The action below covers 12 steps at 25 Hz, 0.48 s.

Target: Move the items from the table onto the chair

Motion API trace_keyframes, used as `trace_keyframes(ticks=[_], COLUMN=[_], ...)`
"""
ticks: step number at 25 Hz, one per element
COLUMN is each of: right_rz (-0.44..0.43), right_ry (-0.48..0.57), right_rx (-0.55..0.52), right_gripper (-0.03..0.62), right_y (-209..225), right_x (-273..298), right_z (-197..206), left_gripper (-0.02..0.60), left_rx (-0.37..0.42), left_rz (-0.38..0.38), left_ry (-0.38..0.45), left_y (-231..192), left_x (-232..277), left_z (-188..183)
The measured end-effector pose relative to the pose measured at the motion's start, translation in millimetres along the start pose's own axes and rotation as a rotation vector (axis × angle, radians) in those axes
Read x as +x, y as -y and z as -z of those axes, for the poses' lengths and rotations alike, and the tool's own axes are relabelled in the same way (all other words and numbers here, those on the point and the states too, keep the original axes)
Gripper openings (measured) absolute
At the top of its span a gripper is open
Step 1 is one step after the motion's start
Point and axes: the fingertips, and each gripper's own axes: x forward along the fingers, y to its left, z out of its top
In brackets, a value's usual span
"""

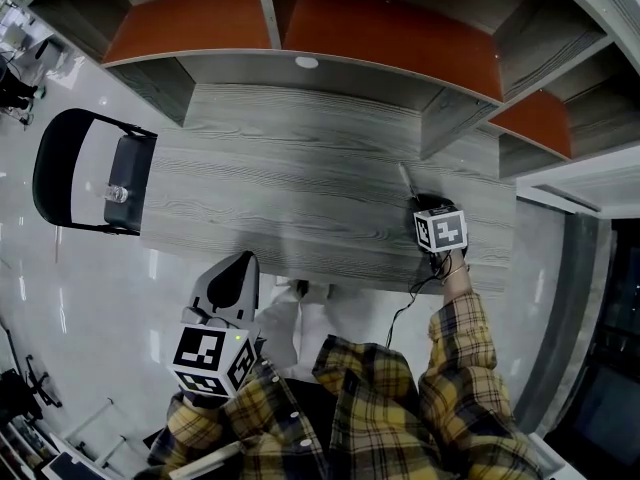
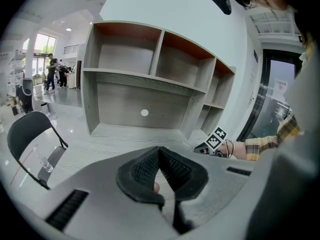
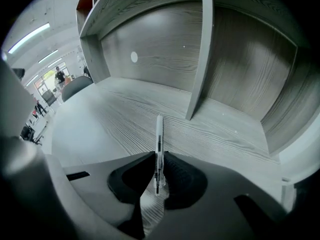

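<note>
A slim clear pen [image 3: 159, 134] with a dark inner tube points away across the grey wooden table [image 3: 120, 119]. My right gripper [image 3: 157, 170] is shut on its near end, with both pads against it. In the head view the pen [image 1: 406, 179] sticks out ahead of my right gripper [image 1: 419, 204] at the table's right side. My left gripper [image 1: 238, 266] hangs off the table's near edge, shut with nothing in it; its pads [image 2: 150, 166] meet at the tips. The black chair [image 1: 92, 183] stands left of the table and a small clear glass [image 1: 117, 194] rests on its seat.
A wooden hutch with open compartments [image 1: 390, 28] lines the table's far side, and one divider [image 3: 200, 54] comes down just beyond the pen. The person's plaid sleeves [image 1: 455, 368] fill the near edge. People stand far off in the room [image 2: 52, 71].
</note>
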Motion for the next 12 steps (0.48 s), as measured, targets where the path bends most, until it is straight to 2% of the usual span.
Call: trace_keyframes(ticks=[6, 12], right_rz=[-0.075, -0.089], right_ry=[0.103, 0.207], right_rx=[0.075, -0.005], right_gripper=[0.064, 0.063], right_y=[-24, -53], right_x=[-32, -89], right_z=[-14, -37], left_gripper=[0.003, 0.003], left_rx=[-0.011, -0.009], left_rz=[-0.010, 0.002], left_ry=[0.043, 0.131], left_y=[1, 2], left_x=[-10, -18], left_z=[-5, -27])
